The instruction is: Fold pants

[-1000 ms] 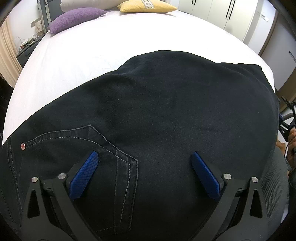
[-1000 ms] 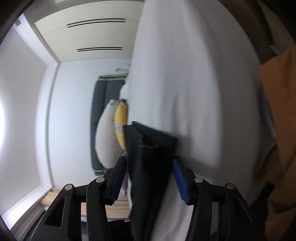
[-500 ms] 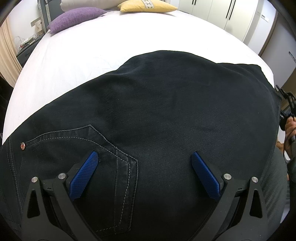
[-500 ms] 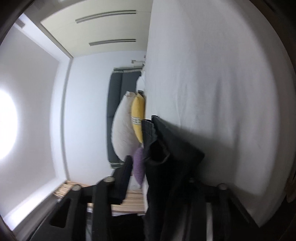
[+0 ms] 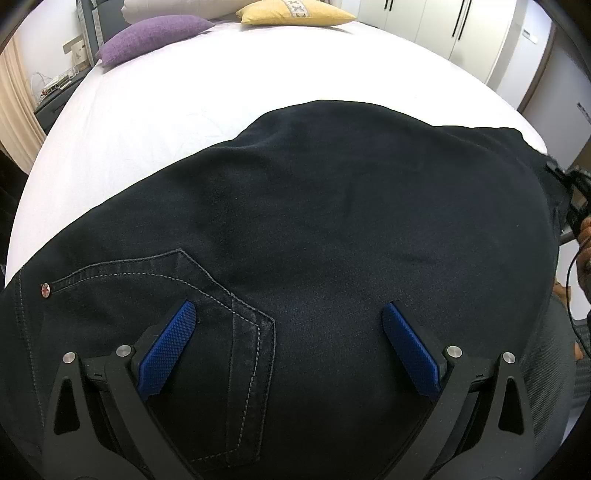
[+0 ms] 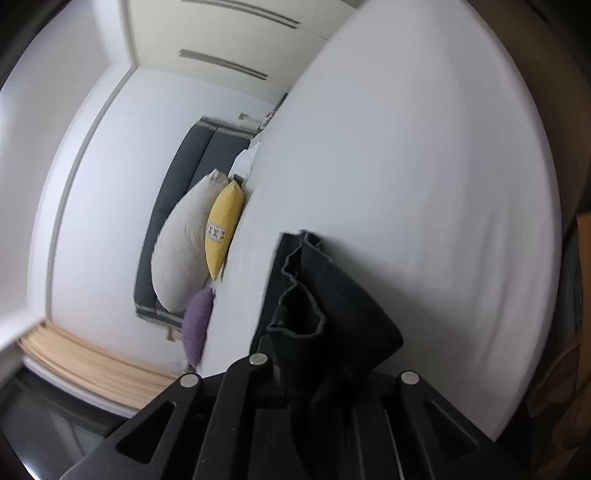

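Black pants (image 5: 332, 229) lie flat on the white bed (image 5: 192, 103), waist and back pocket under the left gripper (image 5: 288, 332), leg ends at the right edge of the left wrist view. Long axis runs across the bed, waist at the left, hems at the right; purple pillow (image 5: 147, 33) and yellow pillow (image 5: 291, 14) are well apart at the head of the bed. Left gripper hovers over the pocket, jaws wide open, holding nothing. Right gripper (image 6: 314, 373): its jaws have just been closing and now clamp the bunched hem end, which stands up between them. Step in hand, as judged: carry the hems over toward the waist. To do it well, keep both hem layers pinched together, lift enough to clear the lower layer, travel along the long axis, and have the left gripper pin the waist so nothing drags.
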The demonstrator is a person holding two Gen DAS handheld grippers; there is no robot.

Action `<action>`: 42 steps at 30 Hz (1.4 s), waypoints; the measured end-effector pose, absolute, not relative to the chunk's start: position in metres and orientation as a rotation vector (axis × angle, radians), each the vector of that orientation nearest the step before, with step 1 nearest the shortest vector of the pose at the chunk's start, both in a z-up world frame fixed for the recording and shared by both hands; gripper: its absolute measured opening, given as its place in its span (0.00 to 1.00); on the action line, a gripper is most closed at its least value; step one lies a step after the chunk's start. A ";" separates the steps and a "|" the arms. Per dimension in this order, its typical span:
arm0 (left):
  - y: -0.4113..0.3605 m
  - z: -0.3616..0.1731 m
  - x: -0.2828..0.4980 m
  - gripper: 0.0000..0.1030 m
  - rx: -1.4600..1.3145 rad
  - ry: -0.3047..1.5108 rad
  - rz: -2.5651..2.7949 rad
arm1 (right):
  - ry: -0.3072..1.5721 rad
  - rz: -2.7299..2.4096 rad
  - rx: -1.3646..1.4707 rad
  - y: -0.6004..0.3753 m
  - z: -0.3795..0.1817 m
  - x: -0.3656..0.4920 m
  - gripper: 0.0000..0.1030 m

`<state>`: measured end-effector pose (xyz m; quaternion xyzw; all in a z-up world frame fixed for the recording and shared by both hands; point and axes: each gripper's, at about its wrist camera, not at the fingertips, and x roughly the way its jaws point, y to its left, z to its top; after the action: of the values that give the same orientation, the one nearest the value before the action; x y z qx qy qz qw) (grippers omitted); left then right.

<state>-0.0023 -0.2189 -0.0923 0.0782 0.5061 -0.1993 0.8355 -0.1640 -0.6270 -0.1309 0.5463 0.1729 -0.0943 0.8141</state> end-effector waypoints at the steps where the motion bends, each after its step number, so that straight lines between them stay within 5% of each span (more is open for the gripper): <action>1: -0.219 -0.093 -0.003 1.00 0.163 1.071 -0.424 | 0.386 -0.207 1.125 -0.620 -0.121 -0.158 0.07; 11: -0.204 -0.092 -0.006 0.99 0.109 1.068 -0.453 | 0.615 0.004 0.528 -0.450 -0.042 -0.092 0.07; 18: -0.192 -0.089 -0.004 0.99 0.064 1.079 -0.469 | 0.879 0.084 0.124 -0.331 -0.097 -0.059 0.07; 42: -0.102 -0.056 -0.006 0.99 -0.307 1.134 -0.466 | 0.714 0.193 -0.268 -0.168 -0.068 -0.105 0.07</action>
<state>-0.0061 -0.1021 -0.0559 -0.1433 0.5299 -0.2177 0.8070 -0.1052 -0.1680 -0.0682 -0.1307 0.3478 0.0942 0.9236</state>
